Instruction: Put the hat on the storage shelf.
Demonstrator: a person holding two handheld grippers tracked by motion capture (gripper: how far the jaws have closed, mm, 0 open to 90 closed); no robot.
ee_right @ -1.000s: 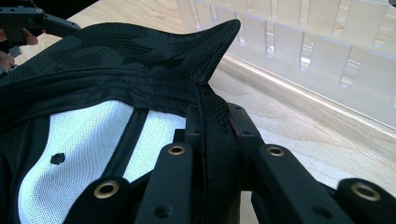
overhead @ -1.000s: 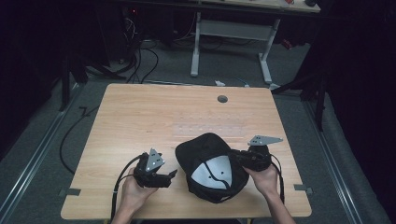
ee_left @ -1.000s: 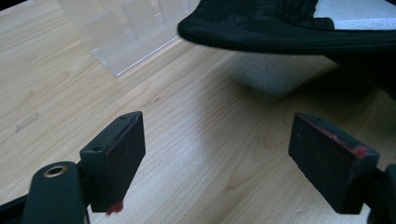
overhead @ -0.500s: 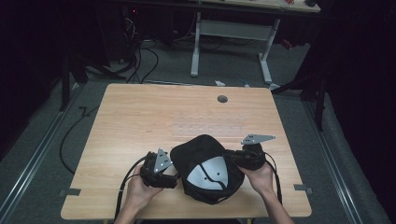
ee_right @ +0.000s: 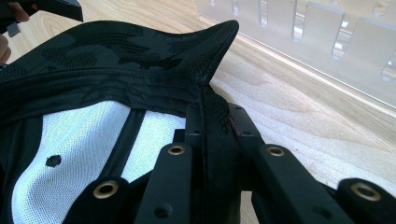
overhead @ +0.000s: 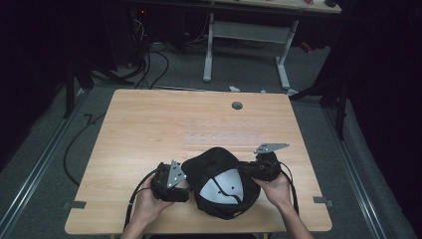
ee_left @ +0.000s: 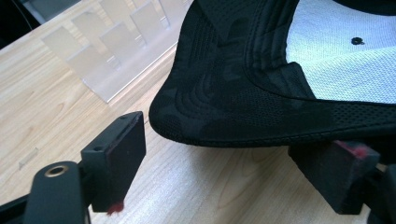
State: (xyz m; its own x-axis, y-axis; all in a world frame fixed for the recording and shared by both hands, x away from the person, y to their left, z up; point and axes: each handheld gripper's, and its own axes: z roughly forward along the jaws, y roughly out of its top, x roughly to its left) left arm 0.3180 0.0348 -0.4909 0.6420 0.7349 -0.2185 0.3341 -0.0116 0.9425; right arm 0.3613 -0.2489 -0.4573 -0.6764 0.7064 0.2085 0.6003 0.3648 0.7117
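Note:
A black cap [overhead: 221,181] lies upside down near the table's front edge, its white mesh lining facing up. My right gripper [overhead: 247,172] is at its right side, shut on the cap's rim [ee_right: 212,107], which is pinched between the jaws. My left gripper [overhead: 186,189] is at the cap's left side and stands open. In the left gripper view the cap's brim [ee_left: 224,107] hangs just above the gap of the left gripper [ee_left: 224,156]; one jaw sits under the brim's edge, the other is apart from it.
A clear acrylic slotted rack [overhead: 221,139] lies flat on the wooden table [overhead: 149,124] just behind the cap. A cable hole [overhead: 237,105] sits near the far edge. The legs of another table [overhead: 209,50] stand beyond, with cables on the floor.
Both grippers have moved inward toward the cap. The left one has come right up to the brim, and the right one has shifted left with the rim.

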